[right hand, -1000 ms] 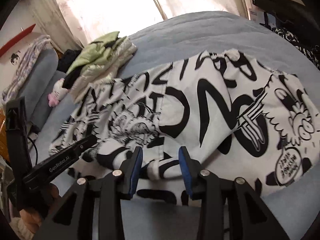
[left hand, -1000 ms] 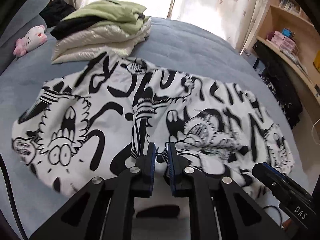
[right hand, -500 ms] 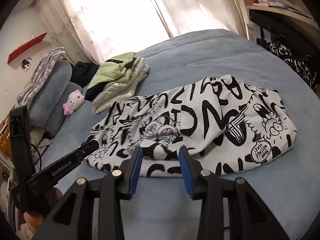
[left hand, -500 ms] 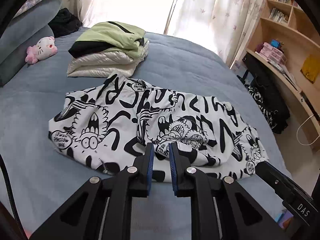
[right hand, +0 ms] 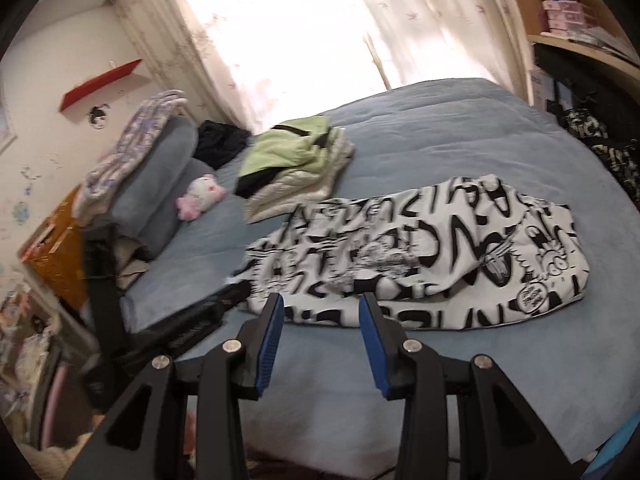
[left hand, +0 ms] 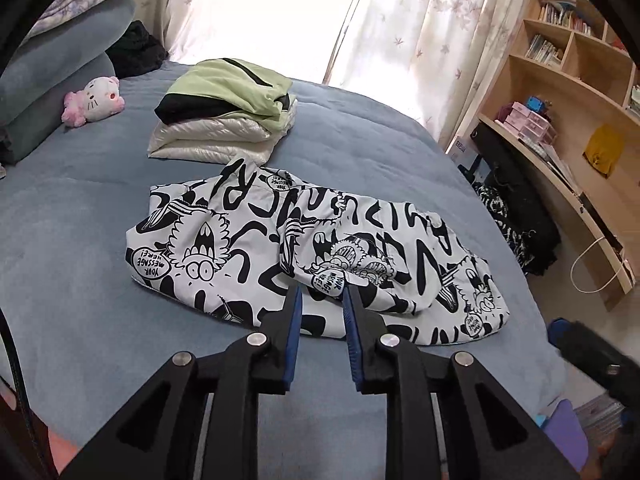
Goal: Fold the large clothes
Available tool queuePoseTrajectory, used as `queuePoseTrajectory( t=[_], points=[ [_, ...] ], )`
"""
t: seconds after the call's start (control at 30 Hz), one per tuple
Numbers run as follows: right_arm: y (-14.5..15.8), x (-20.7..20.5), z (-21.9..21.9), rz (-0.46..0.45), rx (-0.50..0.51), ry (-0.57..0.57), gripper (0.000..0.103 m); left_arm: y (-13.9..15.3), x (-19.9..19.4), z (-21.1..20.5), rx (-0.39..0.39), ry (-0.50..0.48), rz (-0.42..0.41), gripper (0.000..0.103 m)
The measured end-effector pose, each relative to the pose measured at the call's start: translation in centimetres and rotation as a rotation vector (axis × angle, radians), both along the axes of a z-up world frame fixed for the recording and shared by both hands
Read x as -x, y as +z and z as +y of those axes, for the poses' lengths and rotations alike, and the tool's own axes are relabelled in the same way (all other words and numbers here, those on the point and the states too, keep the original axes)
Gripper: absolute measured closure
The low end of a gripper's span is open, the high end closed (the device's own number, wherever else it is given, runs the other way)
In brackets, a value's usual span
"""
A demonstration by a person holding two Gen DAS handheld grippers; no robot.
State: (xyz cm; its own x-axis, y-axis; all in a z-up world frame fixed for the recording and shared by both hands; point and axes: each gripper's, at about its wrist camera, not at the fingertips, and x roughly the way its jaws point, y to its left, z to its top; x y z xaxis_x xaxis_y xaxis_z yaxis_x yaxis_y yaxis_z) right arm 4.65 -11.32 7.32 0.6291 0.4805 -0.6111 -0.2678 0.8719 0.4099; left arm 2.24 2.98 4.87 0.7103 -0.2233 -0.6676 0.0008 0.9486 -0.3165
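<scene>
Black-and-white printed garment (left hand: 316, 256) lies folded near bed's (left hand: 80, 184) front edge. Left tongs (left hand: 320, 300) & right tongs (right hand: 322, 304) both opening, nothing between them. Risk: loose top layer may slide apart if snagged w/ next grab.

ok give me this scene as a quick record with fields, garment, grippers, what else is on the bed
garment: black-and-white printed garment, folded, lying flat on the blue bed
left gripper: jaws opening, nothing between them, held above the garment's near edge
right gripper: jaws opening, empty, clear of the fabric
folded pile: green, black and cream clothes stacked behind the garment
plush toy: pink and white, beside the pillows
task state: garment folded and released
</scene>
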Motion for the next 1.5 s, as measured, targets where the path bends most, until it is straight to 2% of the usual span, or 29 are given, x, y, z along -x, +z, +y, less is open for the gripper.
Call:
queuePoseTrajectory(
  t=[0.07,0.17,0.23,0.3,0.4,0.47,0.53,0.6,0.63,0.8,0.87,0.9,1.03,1.1,1.3,1.43,1.47,1.5],
  points=[
    [0.9,0.7,0.1,-0.01,-0.02,0.027,0.053,0.0,0.3,0.2,0.005,0.0,-0.001,0.08],
    [2.1,1.3,0.3,-0.021,-0.039,0.055,0.05,-0.3,0.3,0.4,0.012,0.01,0.003,0.074],
    [2.4,1.1,0.6,-0.04,-0.022,0.055,0.044,-1.1,-0.1,0.7,0.012,0.024,0.021,0.071],
    [1.7,0.3,0.8,-0.039,0.008,0.031,0.043,-2.3,-0.7,1.2,0.014,0.036,0.05,0.071],
    [-0.5,-1.7,0.8,0.011,0.031,0.0,0.043,-4.3,-1.5,2.2,0.033,0.06,0.096,0.07],
    [-2.4,-3.3,0.8,0.04,0.057,-0.035,0.043,-6.2,-2.1,3.3,0.057,0.087,0.137,0.066],
    [-3.7,-4.2,0.8,0.047,0.08,-0.058,0.043,-8.3,-2.5,4.9,0.116,0.11,0.175,0.047],
    [-4.8,-5.1,0.8,0.05,0.097,-0.075,0.043,-10.1,-2.7,6.4,0.198,0.14,0.199,0.035],
    [-5.3,-5.6,0.9,0.048,0.102,-0.08,0.043,-11.5,-2.9,7.6,0.252,0.172,0.209,0.034],
    [-6.9,-7.6,1.6,0.026,0.133,-0.093,0.043,-16.2,-4.2,10.0,0.349,0.258,0.286,0.034],
    [-7.4,-8.3,1.8,0.025,0.141,-0.1,0.045,-17.7,-4.6,10.6,0.389,0.277,0.291,0.034],
    [-7.7,-8.8,2.0,0.025,0.147,-0.102,0.048,-18.0,-4.8,10.7,0.393,0.282,0.283,0.033],
    [-9.1,-10.5,2.1,0.041,0.146,-0.11,0.056,-18.5,-6.2,10.4,0.393,0.274,0.227,0.02],
    [-9.8,-11.3,2.2,0.058,0.143,-0.115,0.064,-18.7,-7.0,10.5,0.39,0.28,0.215,0.019],
    [-11.9,-13.5,2.8,0.088,0.153,-0.111,0.071,-19.0,-10.8,12.0,0.418,0.317,0.178,0.019],
    [-12.9,-15.3,3.3,0.081,0.179,-0.115,0.072,-19.2,-13.2,12.4,0.381,0.345,0.169,0.02],
    [-13.2,-16.0,3.4,0.076,0.183,-0.12,0.075,-19.1,-13.4,12.3,0.364,0.351,0.163,0.021],
    [-13.4,-16.5,3.5,0.07,0.185,-0.122,0.077,-19.0,-13.5,12.2,0.345,0.358,0.158,0.029]
  ],
)
